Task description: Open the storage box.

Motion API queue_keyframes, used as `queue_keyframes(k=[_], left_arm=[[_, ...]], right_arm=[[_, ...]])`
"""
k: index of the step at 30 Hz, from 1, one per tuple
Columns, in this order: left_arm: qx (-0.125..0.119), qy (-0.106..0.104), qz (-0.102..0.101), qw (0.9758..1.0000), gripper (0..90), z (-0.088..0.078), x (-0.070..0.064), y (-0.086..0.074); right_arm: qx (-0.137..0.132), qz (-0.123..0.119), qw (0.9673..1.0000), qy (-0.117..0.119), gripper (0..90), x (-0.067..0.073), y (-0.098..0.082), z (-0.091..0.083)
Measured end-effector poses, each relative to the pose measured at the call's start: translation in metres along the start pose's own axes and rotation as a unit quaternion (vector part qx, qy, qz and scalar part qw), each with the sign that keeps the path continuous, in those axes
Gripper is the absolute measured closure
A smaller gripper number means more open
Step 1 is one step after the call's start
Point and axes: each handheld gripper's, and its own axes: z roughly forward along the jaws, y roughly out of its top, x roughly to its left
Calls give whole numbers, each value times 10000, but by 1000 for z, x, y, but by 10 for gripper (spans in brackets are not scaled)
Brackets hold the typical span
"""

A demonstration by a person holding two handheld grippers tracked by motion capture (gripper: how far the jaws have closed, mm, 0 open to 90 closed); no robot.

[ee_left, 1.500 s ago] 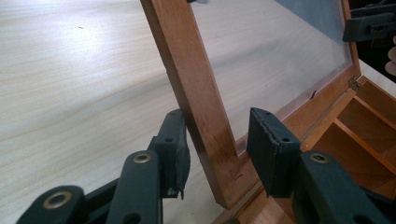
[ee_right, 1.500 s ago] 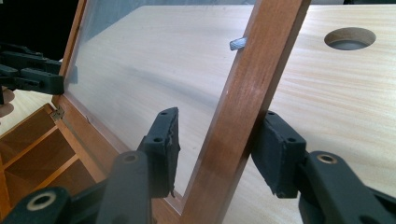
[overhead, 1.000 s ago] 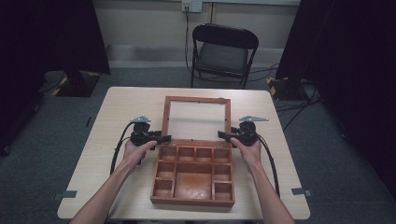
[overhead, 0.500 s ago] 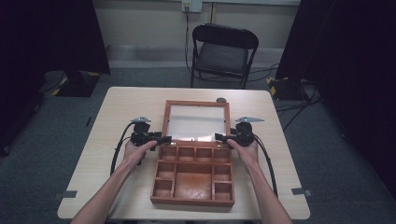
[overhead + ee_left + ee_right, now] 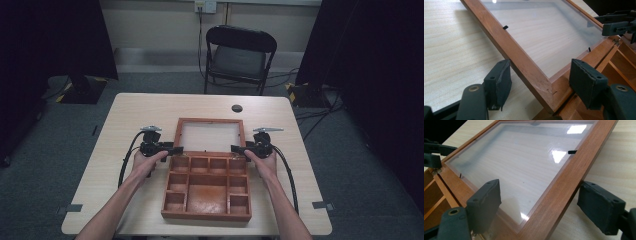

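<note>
You are holding the left gripper [image 5: 172, 149] and right gripper [image 5: 239, 148] at the hinged corners of the wooden compartment box [image 5: 207, 187], whose glass-paned lid [image 5: 209, 136] is lying open behind it; both jaws have just been opening, straddling the lid's frame without pressing

Glass lid [image 5: 209, 136] of the wooden box [image 5: 207, 192] now laid back flat on the table [image 5: 140, 107]; both grippers' jaws have just been opening around its frame.

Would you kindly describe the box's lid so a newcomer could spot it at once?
On the pale wooden table sits a brown compartment box. Hinged to its far edge, laid back behind it, is the lid: a wooden frame around a clear pane, with no dividers.
</note>
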Motion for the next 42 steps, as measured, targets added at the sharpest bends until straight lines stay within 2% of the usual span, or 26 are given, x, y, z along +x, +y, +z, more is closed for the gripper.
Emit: queue_keyframes(k=[5, 7, 12, 14, 17, 21, 23, 26, 29, 32, 34, 36, 37, 38, 40, 41, 42], left_arm=[[24, 15, 10, 10000, 328, 0, -1, 0], [39, 11, 5, 10000, 317, -1, -1, 0], [43, 136, 43, 9999, 276, -8, -1, -1], [58, 198, 128, 9997, 266, -14, -1, -2], [79, 382, 190, 9991, 245, -27, 3, -6], [129, 633, 230, 9976, 216, -46, 10, -14], [136, 753, 245, 9968, 200, -56, 13, -20], [270, 1032, 326, 9938, 180, -67, 19, -31], [589, 1361, 324, 9884, 182, -74, 23, -41], [762, 1594, 483, 9831, 185, -80, 26, -53], [688, 1822, 622, 9789, 179, -83, 25, -59], [548, 2017, 729, 9752, 180, -83, 25, -65], [495, 2146, 884, 9714, 179, -81, 23, -68], [462, 2183, 950, 9701, 165, -81, 23, -70], [399, 2196, 928, 9703, 148, -81, 24, -71], [256, 2187, 896, 9713, 125, -80, 26, -74], [248, 2230, 855, 9708, 100, -80, 26, -74]], right_arm=[[155, 199, 9997, 40, 180, -2, 1, 0], [139, 68, 9999, -64, 207, -1, 1, -2], [84, -7, 9999, -150, 199, 1, 0, -13], [-45, -37, 9998, -187, 199, 2, -2, -20], [-78, -67, 9996, -274, 179, 0, -6, -32], [-161, -35, 9985, -517, 155, -6, -11, -54], [-135, -125, 9971, -742, 150, -9, -17, -65], [18, -229, 9939, -1077, 150, -13, -29, -80], [276, -357, 9894, -1380, 153, -15, -44, -92], [444, -409, 9845, -1649, 152, -18, -61, -101], [483, -482, 9812, -1807, 152, -20, -70, -105], [527, -510, 9763, -2036, 144, -23, -78, -106], [466, -541, 9726, -2213, 137, -25, -81, -104], [372, -593, 9701, -2322, 131, -25, -84, -104], [205, -579, 9699, -2358, 118, -25, -87, -103], [151, -591, 9700, -2354, 116, -26, -88, -103], [150, -562, 9698, -2368, 116, -26, -88, -103]])
